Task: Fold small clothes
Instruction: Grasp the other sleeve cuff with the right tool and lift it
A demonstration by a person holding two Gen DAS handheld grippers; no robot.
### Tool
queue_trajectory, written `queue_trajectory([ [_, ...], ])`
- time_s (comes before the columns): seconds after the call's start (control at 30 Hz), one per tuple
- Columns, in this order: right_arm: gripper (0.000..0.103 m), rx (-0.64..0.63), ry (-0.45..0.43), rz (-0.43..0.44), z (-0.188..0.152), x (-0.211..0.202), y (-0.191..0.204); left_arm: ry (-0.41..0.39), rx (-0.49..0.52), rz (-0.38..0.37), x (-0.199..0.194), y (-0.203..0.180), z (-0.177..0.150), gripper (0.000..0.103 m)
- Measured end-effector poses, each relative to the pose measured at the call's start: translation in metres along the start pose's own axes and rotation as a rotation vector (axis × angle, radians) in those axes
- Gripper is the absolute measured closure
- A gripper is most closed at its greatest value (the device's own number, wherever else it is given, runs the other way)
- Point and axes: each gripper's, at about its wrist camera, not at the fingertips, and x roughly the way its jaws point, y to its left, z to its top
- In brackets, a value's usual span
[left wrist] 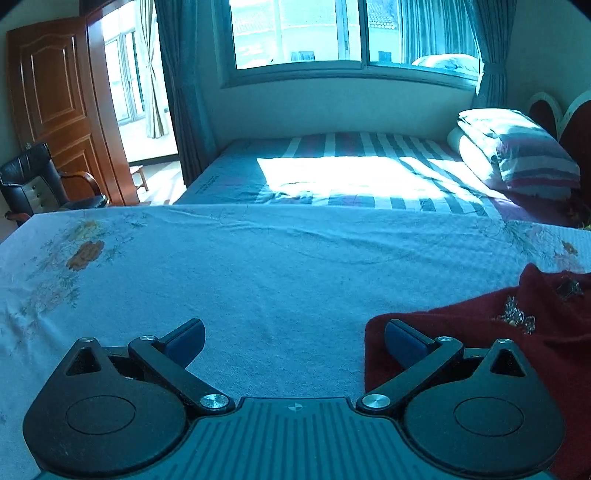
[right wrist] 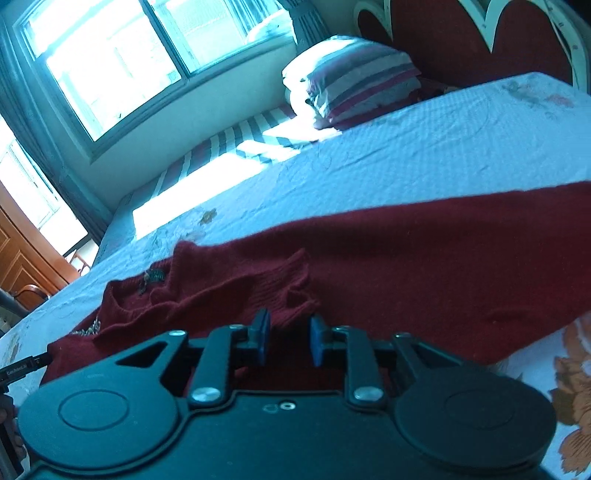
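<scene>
Right wrist view: maroon sweater [right wrist: 424, 258] bunches between slightly parted fingers [right wrist: 261, 332].

On my left wrist view, the left gripper [left wrist: 294, 341] sits at the bottom centre over the cloth-covered table [left wrist: 258, 280]. The sweater [left wrist: 480, 343] lies on that table at the lower right, its edge just behind the right-hand finger. Beyond the table's far edge stands the bed [left wrist: 351, 177], with the pillow [left wrist: 517, 151] on it at right and the window [left wrist: 351, 33] above it. A door [left wrist: 55, 103] and a chair [left wrist: 33, 184] fill the left side.

On my right wrist view, the right gripper [right wrist: 288, 339] is at bottom centre, directly over the sweater [right wrist: 424, 266], which stretches across the frame's middle.
</scene>
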Motion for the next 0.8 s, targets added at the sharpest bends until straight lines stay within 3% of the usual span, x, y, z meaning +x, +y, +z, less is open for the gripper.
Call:
queue_trajectory([
  [0.03, 0.078, -0.001, -0.026, 0.009, 0.003, -0.005, 0.0, -0.016, 0.009, -0.011, -0.001, -0.002, 0.0, 0.0],
  [0.13, 0.078, -0.037, -0.015, 0.007, 0.013, 0.004, 0.005, 0.096, 0.098, 0.014, 0.015, -0.018, -0.004, 0.0],
  [0.2, 0.082, -0.053, 0.098, -0.022, 0.012, 0.03, 0.005, 0.045, 0.084, 0.007, 0.0, -0.02, -0.006, 0.0],
  [0.27, 0.081, -0.071, 0.087, -0.034, 0.012, 0.028, 0.007, -0.009, 0.057, -0.03, -0.025, -0.017, -0.014, 0.0],
  [0.33, 0.079, -0.039, 0.029, 0.007, 0.012, 0.011, 0.003, 0.029, 0.113, -0.032, -0.03, -0.021, -0.028, 0.0],
  [0.37, 0.08, -0.047, 0.005, 0.026, 0.011, 0.006, 0.002, 0.066, 0.172, 0.002, -0.026, -0.026, -0.04, 0.0],
  [0.4, 0.082, -0.066, 0.024, 0.01, 0.009, 0.011, 0.002, 0.021, 0.15, -0.005, -0.031, -0.023, -0.045, 0.0],
  [0.43, 0.086, -0.079, 0.092, -0.038, 0.006, 0.024, 0.0, 0.043, 0.134, -0.007, -0.032, -0.021, -0.044, 0.0],
  [0.5, 0.087, -0.088, 0.086, -0.055, 0.006, 0.026, -0.005, 0.051, 0.099, 0.01, -0.04, -0.013, -0.039, 0.0],
  [0.57, 0.082, -0.06, 0.039, -0.063, 0.008, 0.01, -0.009, 0.022, 0.093, 0.003, -0.051, -0.011, -0.04, 0.0],
  [0.63, 0.083, -0.084, -0.008, -0.002, 0.006, -0.003, -0.008, 0.042, 0.141, -0.006, -0.053, -0.016, -0.046, 0.0],
  [0.67, 0.086, -0.106, 0.0, 0.047, 0.003, -0.003, -0.006, 0.078, 0.207, 0.015, -0.049, -0.025, -0.052, 0.0],
  [0.7, 0.087, -0.146, 0.037, 0.044, -0.003, 0.003, -0.003, 0.043, 0.216, 0.025, -0.054, -0.027, -0.054, 0.0],
  [0.73, 0.089, -0.177, 0.094, 0.002, -0.007, 0.014, -0.002, 0.06, 0.223, 0.028, -0.056, -0.028, -0.052, 0.0],
  [0.77, 0.089, -0.173, 0.071, 0.012, -0.008, 0.01, -0.005, 0.068, 0.219, 0.024, -0.06, -0.027, -0.051, 0.0],
  [0.8, 0.081, -0.121, 0.088, 0.023, -0.004, 0.006, -0.012, 0.056, 0.206, 0.019, -0.067, -0.023, -0.049, 0.0],
])
